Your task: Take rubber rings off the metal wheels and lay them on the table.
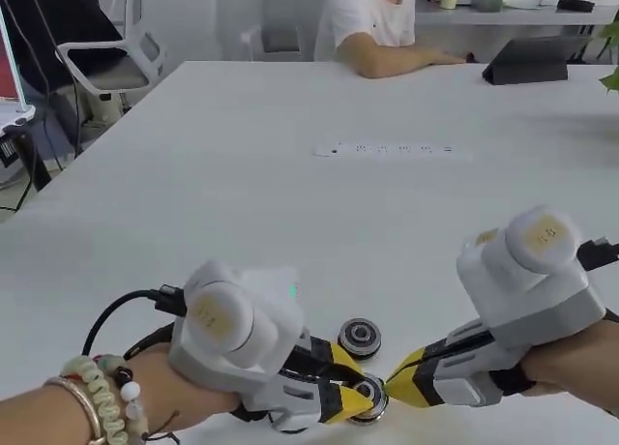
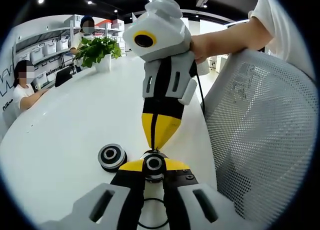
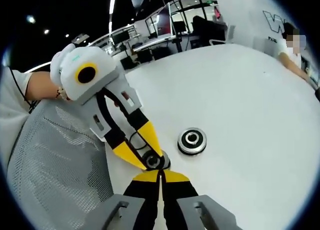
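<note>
Now clamping a small metal wheel [image 3: 154, 161] in the left gripper [image 2: 153, 165]: yellow jaw tips closed on two opposite sides of it, low at the white table [image 1: 290, 232], hub looking straight up along the jaws in the left gripper view; meeting that wheel head-on with the right gripper [image 3: 160, 174], jaws drawn together to a thin seam, joined tips touching the wheel's rim on the side away from the left gripper; no telling whether any rubber is caught between those tips, too small and too dark there; no telling either whether a rubber ring sits on the clamped wheel, or whether that wheel rests on the table or hangs just above it.

Just beyond the clamped wheel, away from the wearer and apart from both grippers: a second metal wheel [image 1: 360, 336], dark-banded, lying flat on the table; well beyond the clamped wheel, mid-table: a white power strip [image 1: 397, 151]; further still past the clamped wheel, at the far edge: a seated person [image 1: 377, 24] with a forearm on the table, and beside that person a dark propped device [image 1: 527, 63]; behind the clamped wheel on the wearer's side, in both gripper views: a grey mesh chair back [image 2: 260, 140]; back from the clamped wheel along the left gripper, on the wrist: bead bracelets [image 1: 92, 397].
</note>
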The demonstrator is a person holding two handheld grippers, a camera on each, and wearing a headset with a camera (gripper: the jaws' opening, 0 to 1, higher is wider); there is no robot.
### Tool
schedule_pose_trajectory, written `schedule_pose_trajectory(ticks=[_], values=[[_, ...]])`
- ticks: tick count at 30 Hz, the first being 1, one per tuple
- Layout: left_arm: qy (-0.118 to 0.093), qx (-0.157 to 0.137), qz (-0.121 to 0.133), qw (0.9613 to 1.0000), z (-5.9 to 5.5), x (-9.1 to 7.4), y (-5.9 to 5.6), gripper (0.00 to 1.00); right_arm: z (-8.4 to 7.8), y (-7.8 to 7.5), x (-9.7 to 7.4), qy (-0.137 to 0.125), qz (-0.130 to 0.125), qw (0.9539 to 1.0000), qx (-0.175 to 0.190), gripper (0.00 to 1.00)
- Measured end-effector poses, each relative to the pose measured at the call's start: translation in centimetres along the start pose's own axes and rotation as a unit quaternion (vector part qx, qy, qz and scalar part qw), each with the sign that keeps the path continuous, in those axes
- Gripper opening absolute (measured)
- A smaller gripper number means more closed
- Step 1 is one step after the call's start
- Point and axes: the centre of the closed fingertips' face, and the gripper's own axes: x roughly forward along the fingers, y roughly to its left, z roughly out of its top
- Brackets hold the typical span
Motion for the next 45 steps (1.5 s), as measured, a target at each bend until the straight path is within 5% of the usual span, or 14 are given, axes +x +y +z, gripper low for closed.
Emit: schedule_pose_trajectory(ticks=[1, 2, 3, 4, 5, 9, 11, 18, 25, 32, 45], values=[[-0.001, 0.0, 0.0, 1.0, 0.0, 0.0, 0.0, 0.08, 1.7, 1.1, -0.1, -0.043, 0.032, 0.9985, -0.002, 0.0], [-0.002, -0.001, 0.001, 1.0, 0.0, 0.0, 0.0, 0.08, 4.0, 3.0, -0.8, -0.099, 0.084, 0.9906, 0.043, 0.0], [-0.003, -0.002, 0.001, 1.0, 0.0, 0.0, 0.0, 0.08, 6.7, 3.9, -2.0, -0.149, 0.117, 0.9777, 0.09, 0.0], [-0.003, -0.003, 0.002, 1.0, 0.0, 0.0, 0.0, 0.08, 6.9, 3.8, -2.3, -0.153, 0.113, 0.9768, 0.098, 0.0], [-0.002, -0.002, 0.003, 1.0, 0.1, 0.0, 0.1, 0.08, 7.6, 2.3, -2.7, -0.159, 0.053, 0.9843, 0.055, 0.0], [-0.003, -0.006, 0.005, 1.0, 0.1, 0.0, 0.1, 0.08, 5.0, 1.3, -2.0, -0.108, 0.008, 0.9941, -0.01, 0.0], [-0.005, -0.007, 0.005, 1.0, 0.0, 0.0, 0.1, 0.08, 3.4, 0.9, -1.6, -0.082, 0.002, 0.9965, -0.013, 0.0], [-0.006, -0.008, 0.007, 0.9999, 0.1, 0.1, 0.1, 0.08, 0.3, -0.5, -0.7, -0.027, -0.009, 0.9991, -0.031, 0.0], [-0.007, -0.008, 0.008, 0.9999, 0.1, 0.1, 0.1, 0.08, -1.1, 0.2, 0.4, 0.006, 0.007, 0.998, -0.062, 0.12], [-0.007, -0.008, 0.008, 0.9999, 0.1, 0.1, 0.2, 0.08, -1.6, 0.1, 1.4, 0.02, -0.001, 0.9942, -0.106, 0.18], [-0.014, -0.012, 0.008, 0.9998, 0.1, 0.1, 0.1, 0.08, -1.5, 0.1, 1.2, 0.012, 0.012, 0.9941, -0.107, 0.09]])
